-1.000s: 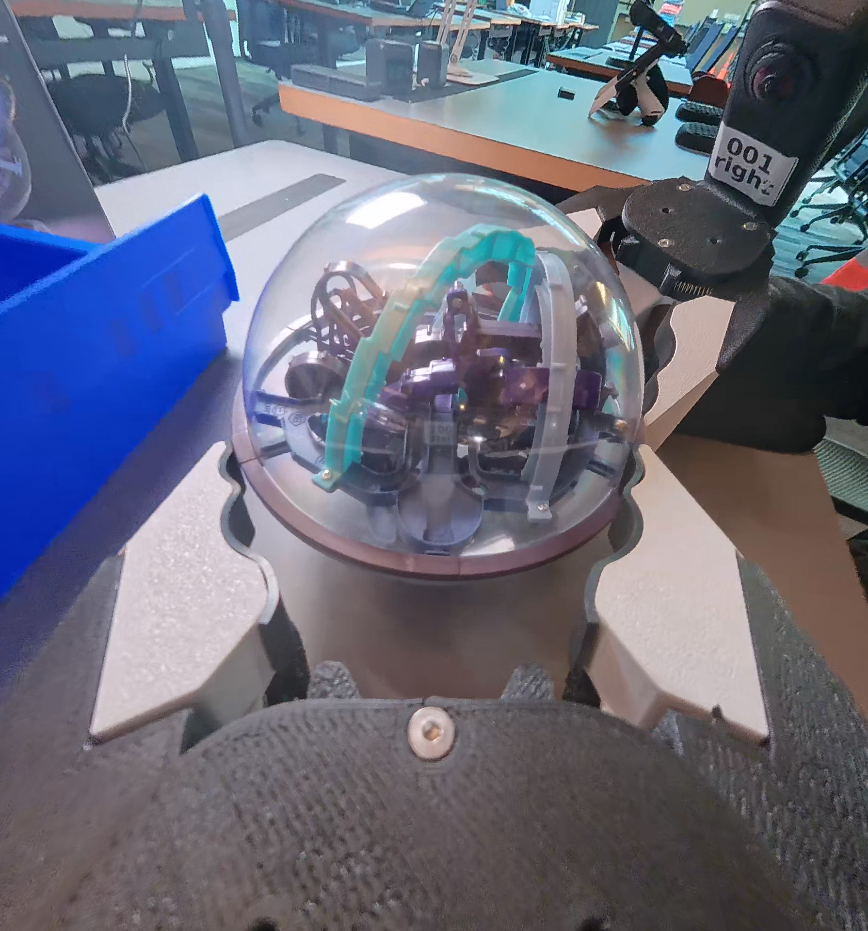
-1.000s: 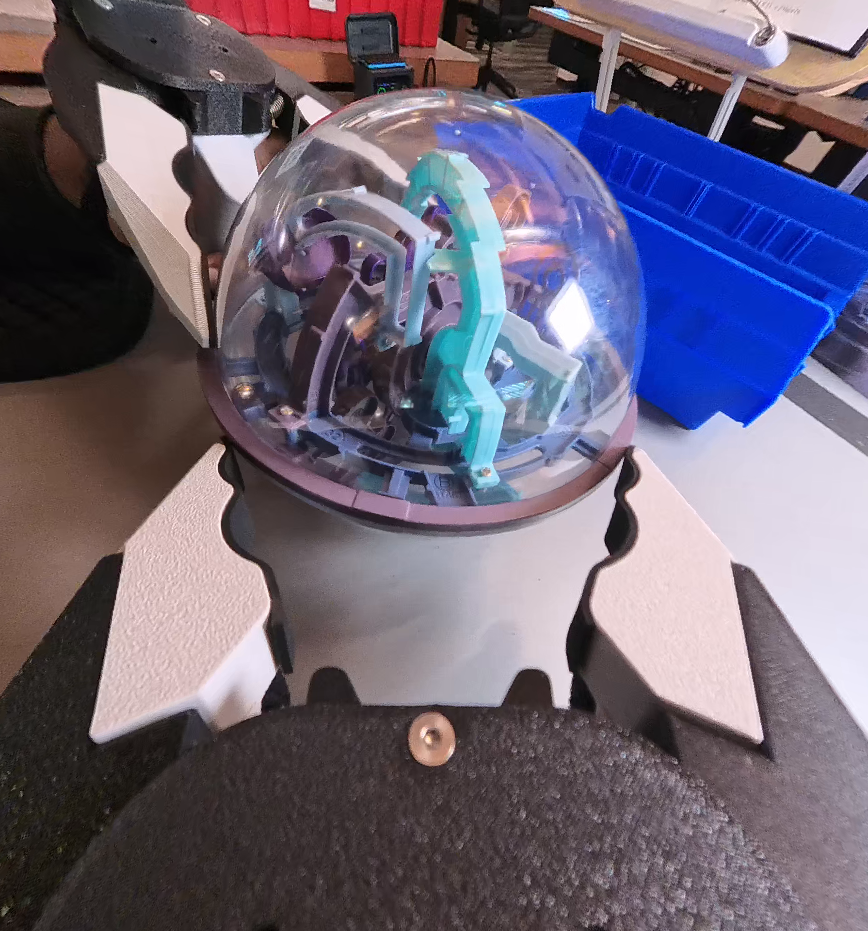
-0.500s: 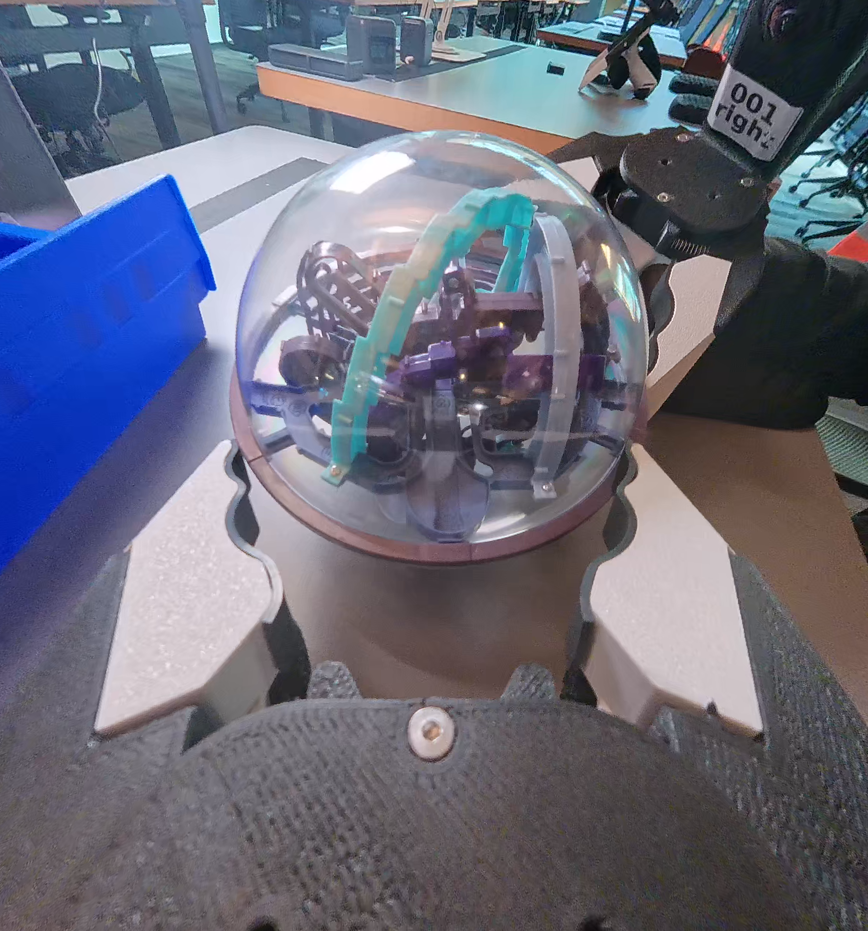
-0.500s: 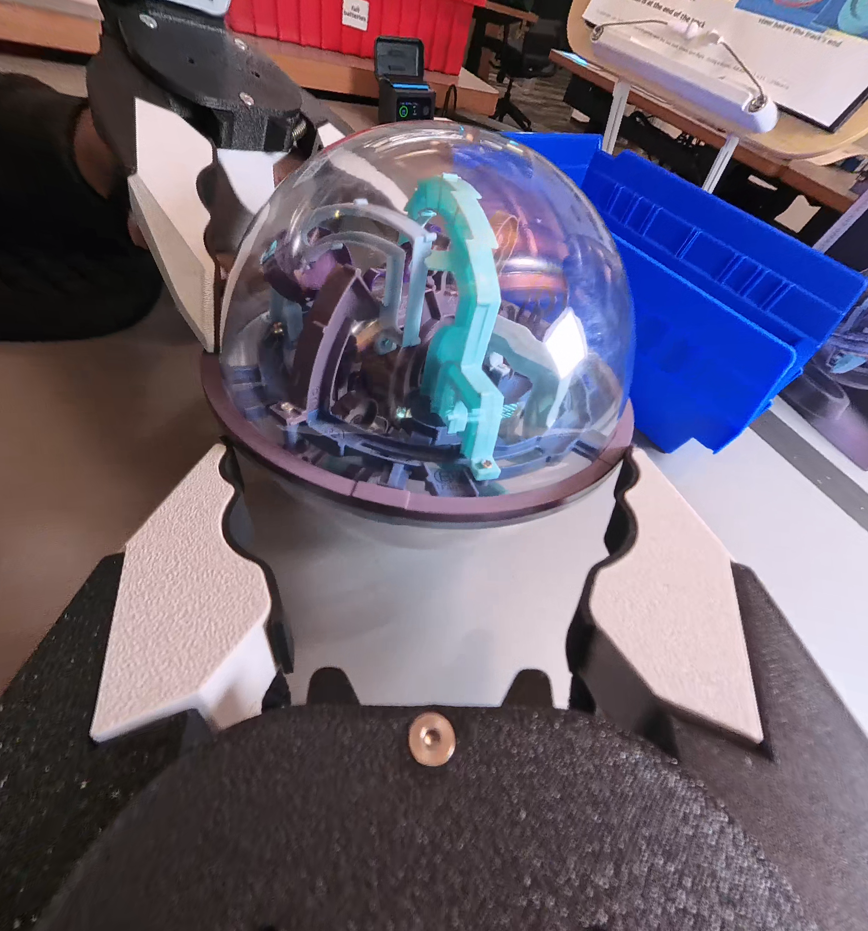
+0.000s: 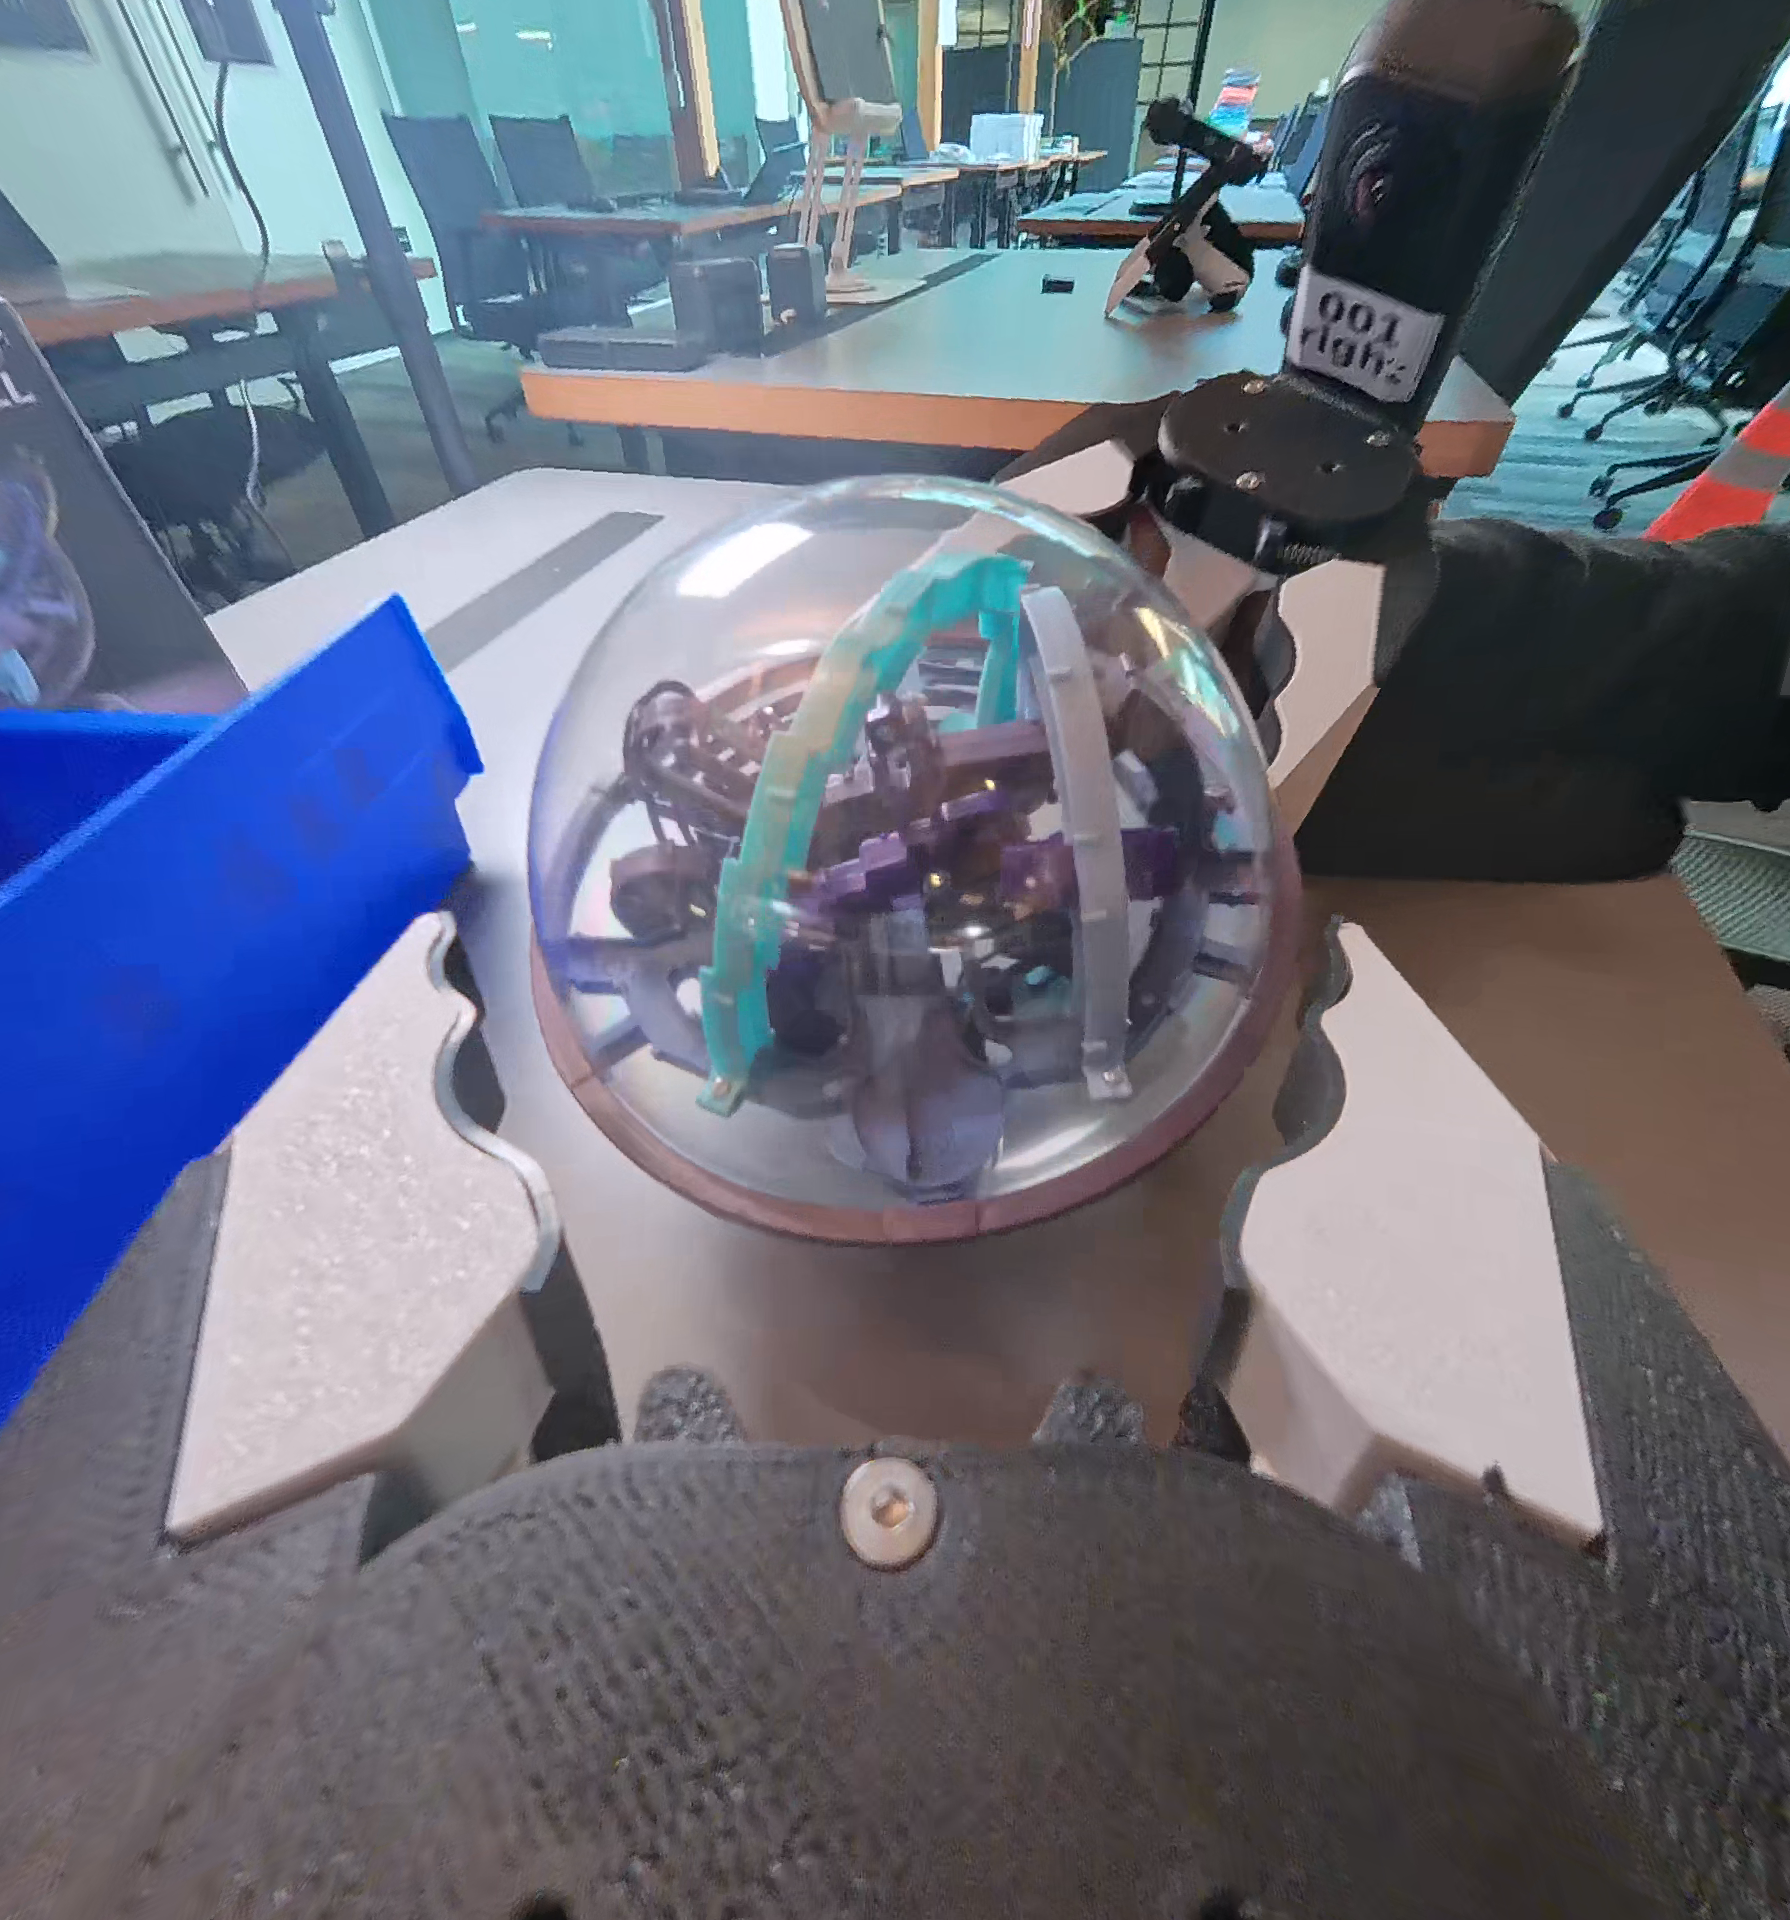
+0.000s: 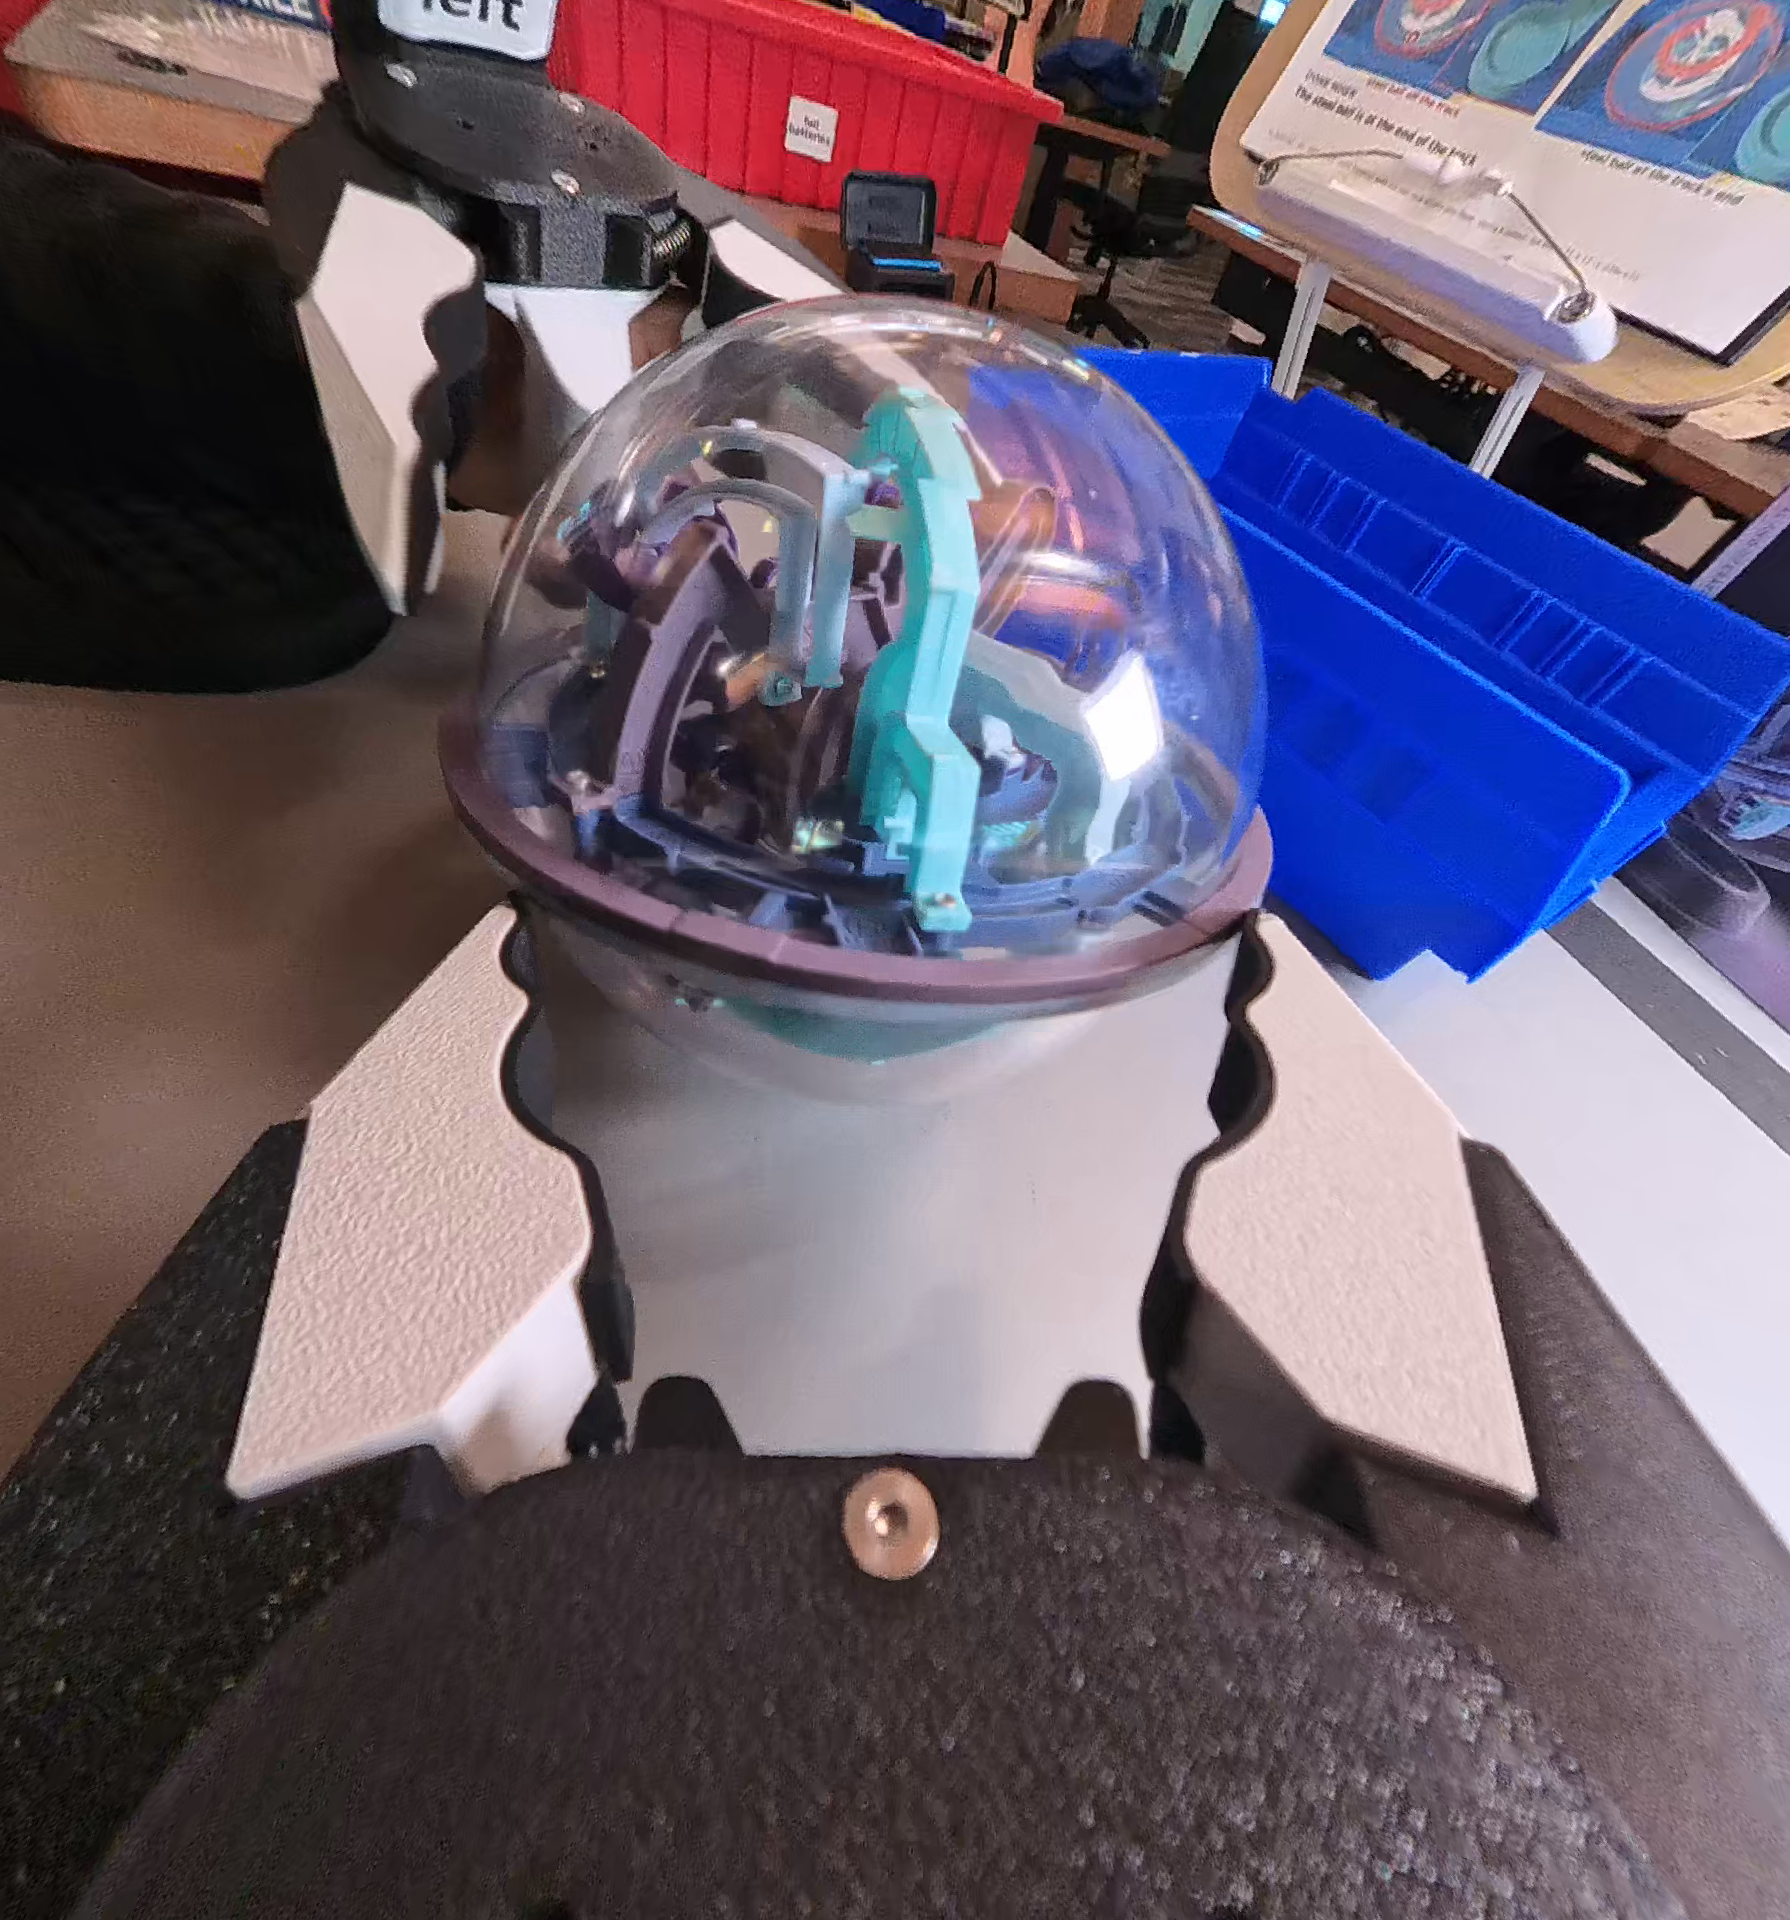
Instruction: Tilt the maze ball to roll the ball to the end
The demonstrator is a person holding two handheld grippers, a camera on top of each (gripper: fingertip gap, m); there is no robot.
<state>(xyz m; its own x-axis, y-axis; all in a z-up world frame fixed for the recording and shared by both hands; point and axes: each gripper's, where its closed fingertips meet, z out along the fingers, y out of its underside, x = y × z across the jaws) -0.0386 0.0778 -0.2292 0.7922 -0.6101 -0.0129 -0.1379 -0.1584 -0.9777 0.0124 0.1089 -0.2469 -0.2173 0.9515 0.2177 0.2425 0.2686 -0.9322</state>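
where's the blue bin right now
The blue bin sits on the table at the left of the left wrist view, close beside the maze ball; in the right wrist view it lies right of the ball.

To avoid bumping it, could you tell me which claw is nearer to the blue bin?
Left, it seems. The blue bin lies right beside the left claw, along its outer finger. The right claw has it ahead to its right, across a strip of table.
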